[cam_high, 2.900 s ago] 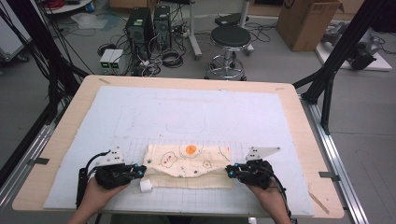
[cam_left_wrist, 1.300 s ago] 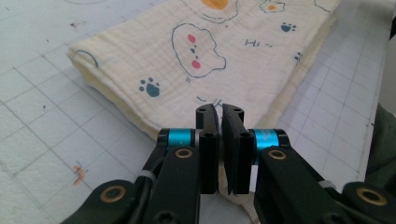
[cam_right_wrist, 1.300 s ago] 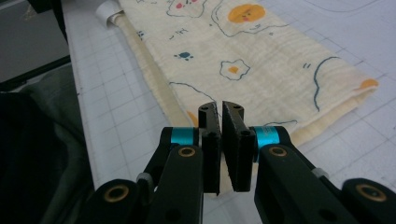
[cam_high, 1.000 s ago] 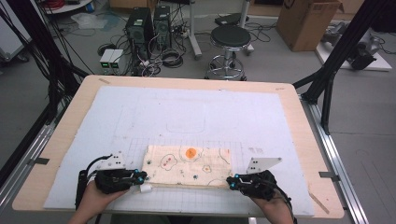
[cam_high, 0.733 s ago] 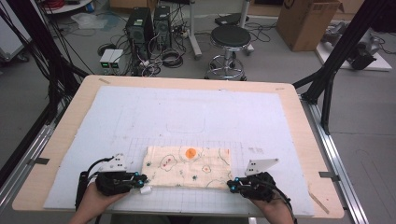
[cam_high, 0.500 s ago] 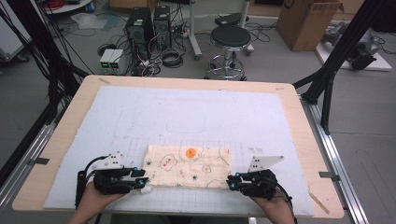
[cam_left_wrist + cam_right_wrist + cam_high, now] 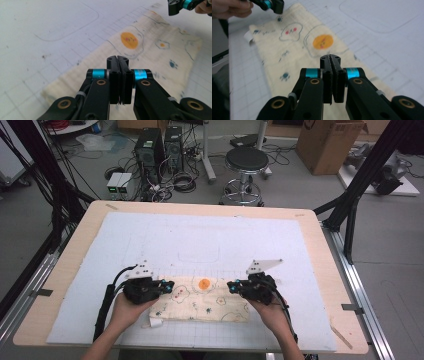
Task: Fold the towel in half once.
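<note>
Now we are folding the cloth [image 7: 202,300] on the table [image 7: 60,285].
We are holding the left tool [image 7: 170,285] and right tool [image 7: 231,286] clenched over it, seemingly pinching nothing; any slack could be letting the near fold slump crooked, toward the white mat [image 7: 200,235] beyond.

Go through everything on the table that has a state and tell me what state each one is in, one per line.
Cloth: folded into a long strip, lying flat on the mat, white tag sticking out at its near left corner.
Left tool: shut, nothing visibly clamped, above the cloth's left part.
Right tool: shut, nothing visibly clamped, above the cloth's right part.
White mat: spread flat over the table.
</note>
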Motion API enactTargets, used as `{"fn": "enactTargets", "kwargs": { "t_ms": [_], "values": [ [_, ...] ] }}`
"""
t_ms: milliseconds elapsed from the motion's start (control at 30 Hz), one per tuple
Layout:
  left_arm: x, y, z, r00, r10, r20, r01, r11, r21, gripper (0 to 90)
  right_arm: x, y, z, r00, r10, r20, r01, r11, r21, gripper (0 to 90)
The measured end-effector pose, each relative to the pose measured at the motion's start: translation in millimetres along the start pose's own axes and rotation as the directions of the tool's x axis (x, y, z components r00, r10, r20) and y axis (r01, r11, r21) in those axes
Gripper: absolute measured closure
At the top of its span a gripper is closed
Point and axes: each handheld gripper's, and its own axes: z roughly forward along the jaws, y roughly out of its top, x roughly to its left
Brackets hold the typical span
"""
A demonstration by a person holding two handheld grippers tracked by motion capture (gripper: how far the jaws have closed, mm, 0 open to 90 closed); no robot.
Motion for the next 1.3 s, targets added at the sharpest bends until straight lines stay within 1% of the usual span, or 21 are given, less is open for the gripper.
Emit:
{"fn": "enactTargets", "kwargs": {
  "t_ms": [33,133,200,233,300,367,433,467,500,533,567,600,667,800,867,933,967,1000,1100,1133,1300],
  "values": [
    [0.6,3.5,6.2,1.0000,-0.006,-0.002,0.006,0.9999,0.008,88.2,-1.6,4.6,6.3,1.0000,0.001,-0.003,-0.001,1.000,0.000,89.5],
    [0.0,11.4,20.7,0.9998,0.001,-0.018,-0.001,0.9999,0.014,88.6,-5.1,14.1,25.7,1.0000,0.000,-0.006,0.001,1.000,0.020,89.5],
    [1.5,14.7,30.0,0.9997,0.001,-0.026,0.000,0.9993,0.037,88.9,-6.8,18.4,41.3,1.0000,0.003,-0.005,-0.002,0.999,0.036,89.5],
    [2.6,15.4,36.4,0.9990,0.011,-0.042,-0.008,0.9983,0.057,88.9,-8.1,19.2,46.2,1.0000,-0.004,-0.002,0.004,0.999,0.040,89.5],
    [5.7,14.9,43.8,0.9984,0.005,-0.057,-0.001,0.9964,0.084,88.9,-11.1,19.6,58.8,0.9999,0.008,0.010,-0.008,0.998,0.063,89.5],
    [11.0,12.0,50.3,0.9978,-0.026,-0.061,0.032,0.9934,0.110,89.2,-14.4,18.2,66.0,0.9994,0.013,0.032,-0.015,0.996,0.088,89.5],
    [15.8,8.4,54.4,0.9970,-0.025,-0.074,0.037,0.9865,0.160,89.3,-17.9,15.6,69.9,0.9987,0.019,0.047,-0.025,0.993,0.112,89.5],
    [18.2,7.1,53.9,0.9974,-0.030,-0.066,0.040,0.9866,0.158,89.4,-19.3,14.2,70.9,0.9983,0.016,0.057,-0.023,0.991,0.129,89.5],
    [19.2,7.3,52.9,0.9963,-0.042,-0.075,0.053,0.9863,0.156,89.5,-20.5,13.1,71.2,0.9979,0.010,0.064,-0.019,0.989,0.146,89.5],
    [19.5,7.6,52.1,0.9959,-0.034,-0.084,0.047,0.9862,0.159,89.5,-21.9,12.1,70.3,0.9982,0.010,0.058,-0.018,0.990,0.138,89.5],
    [20.6,7.8,50.3,0.9958,-0.017,-0.090,0.032,0.9854,0.167,89.5,-21.9,11.8,69.0,0.9978,0.012,0.065,-0.021,0.990,0.141,89.5],
    [21.5,7.4,48.9,0.9954,-0.020,-0.094,0.036,0.9849,0.169,89.4,-22.3,11.3,67.3,0.9975,0.010,0.070,-0.021,0.989,0.146,89.5],
    [23.5,7.1,45.5,0.9946,-0.006,-0.103,0.025,0.9837,0.178,89.4,-23.5,8.9,64.3,0.9973,0.011,0.073,-0.022,0.989,0.144,89.4],
    [28.5,4.5,37.6,0.9932,0.003,-0.116,0.019,0.9822,0.187,89.4,-27.1,3.0,56.6,0.9963,0.030,0.080,-0.040,0.991,0.131,89.0],
    [30.1,2.4,34.0,0.9931,0.001,-0.117,0.021,0.9825,0.185,89.2,-28.9,-0.6,51.6,0.9958,0.030,0.087,-0.041,0.991,0.128,88.8],
    [32.1,-0.2,29.9,0.9921,-0.002,-0.126,0.024,0.9843,0.175,88.8,-31.1,-4.9,46.0,0.9946,0.041,0.095,-0.052,0.991,0.120,88.2],
    [33.3,-2.2,27.8,0.9911,-0.005,-0.133,0.027,0.9857,0.166,88.8,-32.8,-6.3,43.7,0.9947,0.036,0.097,-0.048,0.992,0.118,88.0],
    [35.7,-4.8,24.7,0.9911,-0.016,-0.132,0.037,0.9867,0.158,88.8,-33.7,-8.2,40.6,0.9935,0.047,0.104,-0.059,0.991,0.117,88.1],
    [39.9,-9.4,17.6,0.9889,-0.029,-0.146,0.050,0.9884,0.143,88.9,-38.8,-14.3,31.7,0.9921,0.047,0.116,-0.060,0.993,0.106,87.8],
    [40.9,-10.4,15.5,0.9885,-0.027,-0.149,0.049,0.9884,0.144,88.8,-39.3,-15.8,28.7,0.9912,0.056,0.120,-0.069,0.991,0.111,87.6],
    [43.9,-15.2,7.0,0.9881,-0.033,-0.150,0.054,0.9893,0.135,87.9,-44.8,-23.3,15.3,0.9885,0.061,0.138,-0.077,0.990,0.116,86.8]
  ]
}}
